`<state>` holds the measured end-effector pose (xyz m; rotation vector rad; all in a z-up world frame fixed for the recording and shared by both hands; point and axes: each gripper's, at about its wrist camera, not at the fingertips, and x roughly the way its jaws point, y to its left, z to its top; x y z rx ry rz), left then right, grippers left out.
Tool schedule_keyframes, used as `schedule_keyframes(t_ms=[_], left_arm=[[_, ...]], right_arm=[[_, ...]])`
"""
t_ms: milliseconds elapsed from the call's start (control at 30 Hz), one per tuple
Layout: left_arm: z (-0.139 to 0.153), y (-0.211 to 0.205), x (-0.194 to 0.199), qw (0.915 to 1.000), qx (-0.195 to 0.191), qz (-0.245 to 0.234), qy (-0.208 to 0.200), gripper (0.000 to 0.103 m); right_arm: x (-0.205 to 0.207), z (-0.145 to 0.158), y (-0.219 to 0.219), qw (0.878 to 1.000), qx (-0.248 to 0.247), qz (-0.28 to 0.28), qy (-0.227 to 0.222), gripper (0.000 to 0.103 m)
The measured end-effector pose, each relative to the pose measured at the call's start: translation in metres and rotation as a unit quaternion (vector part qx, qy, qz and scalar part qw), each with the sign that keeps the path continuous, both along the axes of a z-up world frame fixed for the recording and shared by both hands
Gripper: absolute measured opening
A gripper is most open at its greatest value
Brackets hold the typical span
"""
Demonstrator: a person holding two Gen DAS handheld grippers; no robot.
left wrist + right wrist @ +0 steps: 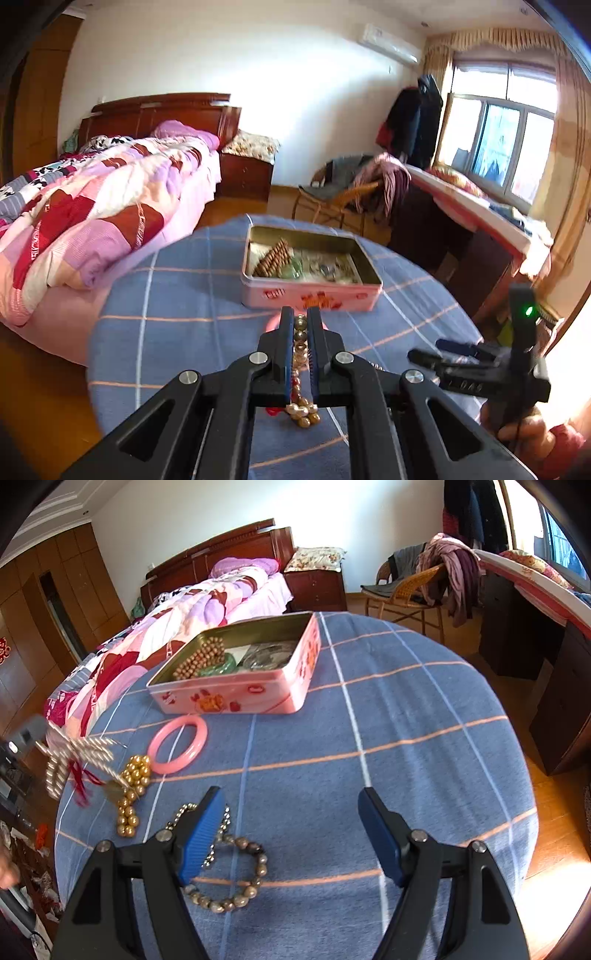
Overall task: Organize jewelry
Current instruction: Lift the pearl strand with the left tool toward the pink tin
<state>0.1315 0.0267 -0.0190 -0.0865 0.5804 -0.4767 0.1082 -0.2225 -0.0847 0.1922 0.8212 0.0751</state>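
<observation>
My left gripper (301, 320) is shut on a strand of gold and pearl-coloured beads (303, 410) with a red tassel, lifted off the cloth. In the right wrist view the same strand (75, 760) is blurred at the far left. An open pink tin (310, 297) (236, 698) beyond it holds brown beads, a green bangle and other pieces. My right gripper (291, 834) hangs open over the table with nothing between its fingers. By its left finger lie a grey-brown bead bracelet (236, 880) and a silver ball chain (188, 809). A pink bangle (179, 744) and a gold bead cluster (133, 790) lie further left.
The round table carries a blue checked cloth (388, 738) and drops off to wooden floor all round. A bed with a pink quilt (92, 214) stands to the left, a wicker chair (406, 587) behind and a dark desk (524, 635) to the right.
</observation>
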Motion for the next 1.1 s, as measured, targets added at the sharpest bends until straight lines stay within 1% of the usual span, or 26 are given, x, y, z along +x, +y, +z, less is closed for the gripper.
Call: schedule_keyframes(t_ms=[100, 233, 333, 467, 600, 633, 700, 767, 833, 900, 967, 1000, 1033, 1067, 1100], left_arm=[[0.005, 0.011, 0.001, 0.9998, -0.020, 0.005, -0.002, 0.005], [0.007, 0.020, 0.000, 0.9984, -0.056, -0.004, 0.004, 0.005], [0.009, 0.023, -0.001, 0.9981, -0.061, -0.007, 0.000, 0.005], [0.008, 0.027, -0.001, 0.9967, -0.079, -0.019, 0.008, 0.005], [-0.006, 0.023, 0.001, 0.9972, -0.060, -0.034, 0.029, 0.005], [-0.012, 0.021, -0.001, 0.9977, -0.044, -0.036, 0.035, 0.005], [-0.018, 0.020, -0.004, 0.9987, -0.023, -0.024, 0.037, 0.005], [-0.024, 0.025, -0.004, 0.9986, -0.024, -0.017, 0.045, 0.005], [-0.029, 0.032, 0.001, 0.9983, -0.026, 0.001, 0.052, 0.005], [-0.037, 0.042, 0.008, 0.9967, -0.044, 0.014, 0.067, 0.005], [-0.048, 0.053, 0.014, 0.9944, -0.054, 0.032, 0.084, 0.005], [-0.050, 0.055, 0.016, 0.9938, -0.053, 0.040, 0.089, 0.005], [-0.055, 0.058, 0.018, 0.9930, -0.050, 0.049, 0.095, 0.005], [-0.058, 0.060, 0.019, 0.9924, -0.048, 0.056, 0.098, 0.005], [-0.062, 0.065, 0.021, 0.9911, -0.052, 0.062, 0.106, 0.005]], right_arm=[[-0.002, 0.000, 0.009, 1.000, -0.010, 0.014, 0.000, 0.078], [-0.003, 0.001, 0.020, 0.999, -0.020, 0.029, -0.003, 0.078], [-0.003, 0.002, 0.022, 0.999, -0.019, 0.032, -0.003, 0.078], [-0.003, 0.002, 0.024, 0.999, -0.017, 0.034, -0.002, 0.078], [-0.004, 0.005, 0.031, 0.999, -0.022, 0.042, -0.006, 0.078], [-0.004, 0.005, 0.032, 0.999, -0.023, 0.044, -0.007, 0.078], [-0.005, 0.005, 0.036, 0.998, -0.019, 0.051, -0.006, 0.078], [-0.005, 0.004, 0.042, 0.998, -0.015, 0.064, -0.003, 0.078], [-0.004, 0.003, 0.051, 0.997, -0.008, 0.082, 0.000, 0.077], [-0.004, 0.000, 0.064, 0.994, 0.002, 0.109, 0.006, 0.071], [0.000, -0.005, 0.081, 0.990, 0.009, 0.137, 0.016, 0.058], [0.002, -0.009, 0.091, 0.988, 0.012, 0.153, 0.024, 0.055], [0.004, -0.011, 0.099, 0.986, 0.014, 0.165, 0.029, 0.049], [0.006, -0.013, 0.109, 0.983, 0.015, 0.179, 0.033, 0.045], [0.008, -0.014, 0.116, 0.982, 0.014, 0.187, 0.035, 0.045]])
